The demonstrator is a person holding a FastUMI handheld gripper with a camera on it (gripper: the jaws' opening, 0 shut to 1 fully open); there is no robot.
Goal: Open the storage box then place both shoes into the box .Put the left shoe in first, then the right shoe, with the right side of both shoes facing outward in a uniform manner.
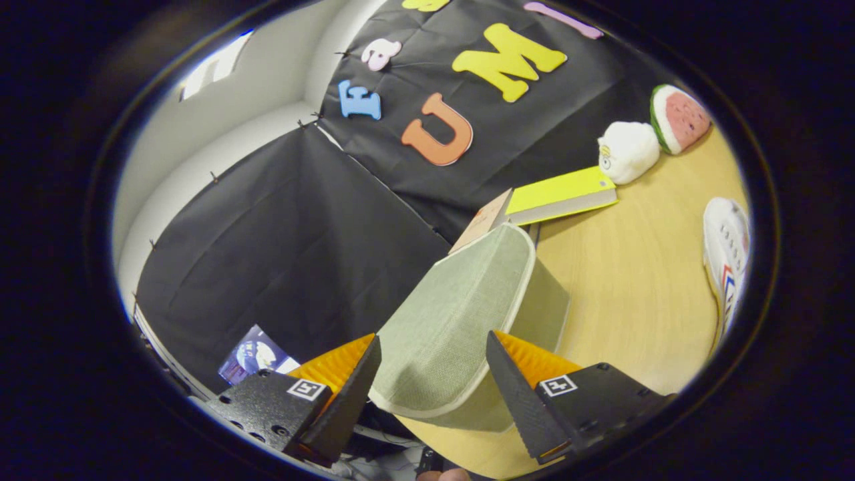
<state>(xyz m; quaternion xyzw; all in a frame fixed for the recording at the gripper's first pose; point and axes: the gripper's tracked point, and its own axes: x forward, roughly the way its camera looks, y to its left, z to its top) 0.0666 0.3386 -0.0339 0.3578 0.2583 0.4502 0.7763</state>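
The storage box [544,307] is pale green fabric with white trim and stands on the wooden table [634,287]. Its lid [461,314] is a wide green panel, tilted up from the box. My gripper [433,344] is open, and the lid's near rounded end reaches down between the two fingers. The fingertips sit at the lid's two sides; I cannot tell whether they touch it. A white shoe [726,257] with red and blue stripes lies on the table far to the right of the box, beyond the right finger.
A yellow-covered book [561,194] lies just behind the box by the black cloth wall. A white plush toy [628,152] and a watermelon-slice plush [681,117] sit at the table's far end. A small picture card [254,354] lies beyond the left finger.
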